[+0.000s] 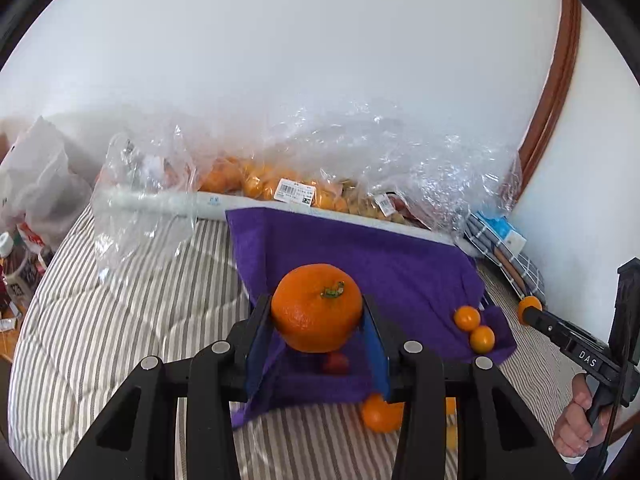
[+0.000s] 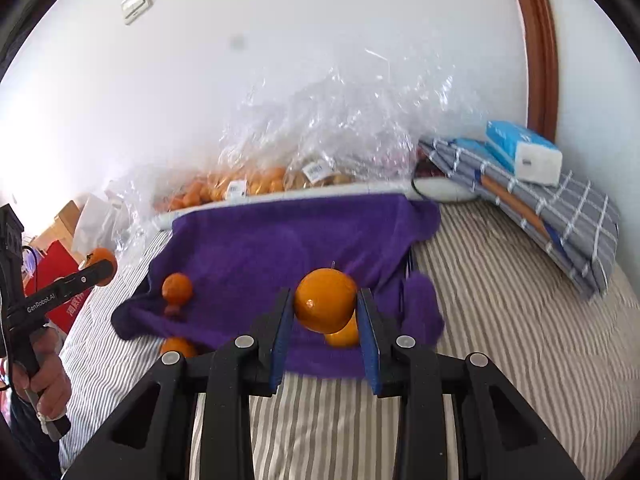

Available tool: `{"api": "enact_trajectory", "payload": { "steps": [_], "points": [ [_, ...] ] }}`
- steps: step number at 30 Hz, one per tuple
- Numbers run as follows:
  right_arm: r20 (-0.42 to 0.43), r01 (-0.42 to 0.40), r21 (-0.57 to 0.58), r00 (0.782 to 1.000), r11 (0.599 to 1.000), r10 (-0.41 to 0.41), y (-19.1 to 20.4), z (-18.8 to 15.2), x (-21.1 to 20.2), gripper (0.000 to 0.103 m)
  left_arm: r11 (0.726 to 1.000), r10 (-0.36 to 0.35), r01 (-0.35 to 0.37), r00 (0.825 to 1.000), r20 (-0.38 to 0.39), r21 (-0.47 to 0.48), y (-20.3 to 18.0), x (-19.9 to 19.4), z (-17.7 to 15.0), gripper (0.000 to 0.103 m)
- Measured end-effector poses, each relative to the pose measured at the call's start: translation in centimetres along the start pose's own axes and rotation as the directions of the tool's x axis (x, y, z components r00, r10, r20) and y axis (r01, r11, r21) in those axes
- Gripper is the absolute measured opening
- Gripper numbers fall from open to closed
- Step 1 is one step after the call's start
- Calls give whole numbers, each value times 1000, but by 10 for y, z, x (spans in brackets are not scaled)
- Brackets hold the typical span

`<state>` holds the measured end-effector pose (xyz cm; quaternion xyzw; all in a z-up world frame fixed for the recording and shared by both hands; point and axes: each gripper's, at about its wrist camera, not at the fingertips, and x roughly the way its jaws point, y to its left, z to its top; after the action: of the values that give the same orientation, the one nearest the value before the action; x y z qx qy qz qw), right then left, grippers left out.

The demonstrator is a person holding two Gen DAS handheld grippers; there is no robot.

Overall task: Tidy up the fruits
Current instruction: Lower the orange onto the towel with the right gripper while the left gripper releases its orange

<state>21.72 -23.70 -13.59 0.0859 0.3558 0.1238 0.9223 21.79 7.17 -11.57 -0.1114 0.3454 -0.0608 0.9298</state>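
The left gripper (image 1: 318, 322) fingers grasp a big mandarin (image 1: 316, 307); the right gripper (image 2: 325, 312) fingers grasp a small orange (image 2: 325, 300). Both hang above the purple towel (image 1: 400, 264) on the bed. Carry them slowly toward the bags (image 1: 300, 188) at 12 o'clock, I think, grip firm.

Behind the left gripper (image 1: 318, 326), its mandarin (image 1: 316, 307) hides part of the purple towel (image 1: 360, 256), and a small red fruit (image 1: 335, 363) below it is too blurred to name. An orange (image 1: 380, 414) under the gripper's right finger is partly covered by the black frame. Beyond the right gripper (image 2: 325, 312), a kumquat (image 2: 325, 300) covers most of a second one (image 2: 346, 334). Farther ahead, crinkled plastic bags (image 2: 320, 140) blur the fruit inside, and their labels (image 1: 294, 191) are too small to read. At the far left of the left gripper's view, bottles (image 1: 16, 264) are cut by the edge.
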Motion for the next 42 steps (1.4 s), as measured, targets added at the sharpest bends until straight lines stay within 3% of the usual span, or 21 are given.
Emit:
{"api": "enact_trajectory", "payload": {
  "steps": [9,18,26,31,34,39,42],
  "points": [
    [-22,35,-25,999,999,-36,-12,45,61,32,1000,8,-10,996,-84,-22,0,65,31,41],
    [-155,35,25,987,999,-31,-26,34,110,32,999,36,-34,983,-182,14,-6,110,22,41],
    [-191,52,38,981,998,-44,-30,25,121,32,998,67,-66,971,-231,11,0,122,16,41],
    [-184,48,66,982,997,-35,-33,24,116,34,997,79,-72,967,-244,39,-3,126,12,41],
    [-170,81,43,983,996,-72,-30,27,104,37,996,80,-68,967,-240,58,-6,120,13,42],
    [-56,124,-10,991,992,-125,-14,36,56,53,997,72,-66,982,-177,40,-8,90,23,44],
    [-14,124,-20,992,992,-125,-2,35,30,53,996,82,-79,985,-149,30,-9,65,23,44]
  ]
}}
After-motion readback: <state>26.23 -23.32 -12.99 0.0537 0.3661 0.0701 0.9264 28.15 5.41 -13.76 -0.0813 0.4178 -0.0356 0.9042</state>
